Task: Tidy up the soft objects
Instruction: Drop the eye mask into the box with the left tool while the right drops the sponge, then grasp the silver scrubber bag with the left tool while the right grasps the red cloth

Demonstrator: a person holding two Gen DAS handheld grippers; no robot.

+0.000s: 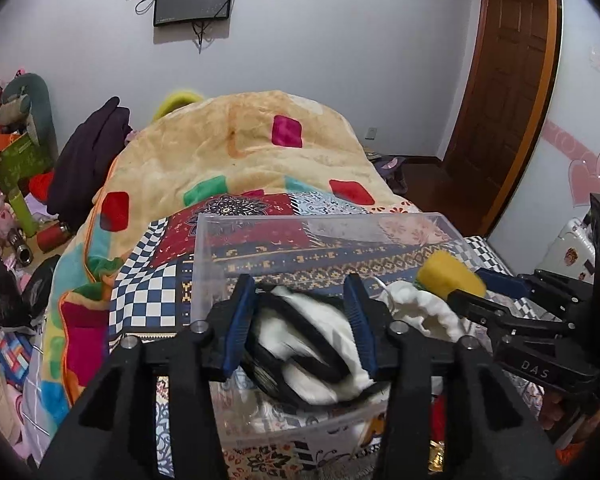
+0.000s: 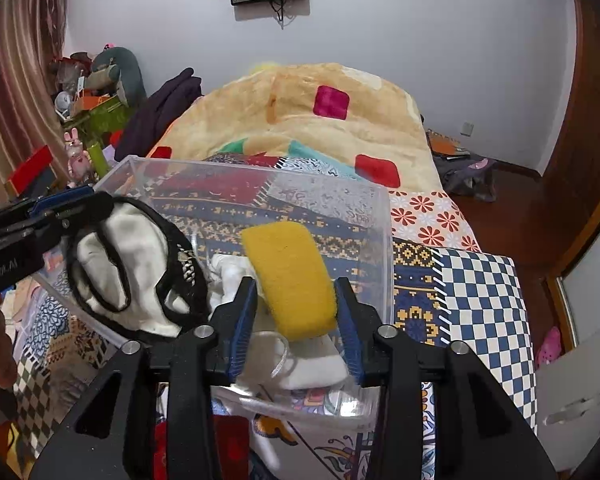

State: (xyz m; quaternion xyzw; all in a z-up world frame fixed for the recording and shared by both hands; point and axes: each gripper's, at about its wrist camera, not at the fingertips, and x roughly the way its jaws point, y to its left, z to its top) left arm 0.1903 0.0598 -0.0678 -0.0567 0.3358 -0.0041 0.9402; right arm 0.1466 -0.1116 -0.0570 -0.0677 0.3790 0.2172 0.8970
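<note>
A clear plastic bin point(image 1: 260, 220) point(image 2: 380, 240) stands on the patterned bed. My left gripper point(image 1: 300, 312) is over the bin, its blue fingers around a white cloth with black trim point(image 1: 320, 340) point(image 2: 132, 264); it also shows in the right wrist view point(image 2: 60, 208). My right gripper point(image 2: 296, 312) is over the bin's right side, its fingers pressing a yellow sponge point(image 2: 288, 276) point(image 1: 448, 272); it also shows in the left wrist view point(image 1: 484, 292). A white soft item point(image 2: 312, 364) point(image 1: 416, 308) lies in the bin under the sponge.
An orange blanket with coloured squares point(image 1: 240, 148) is heaped at the bed's far end. A dark garment point(image 1: 88, 156) hangs at the left. Toys and boxes point(image 1: 12, 152) crowd the left. A wooden door point(image 1: 508, 80) stands at the right.
</note>
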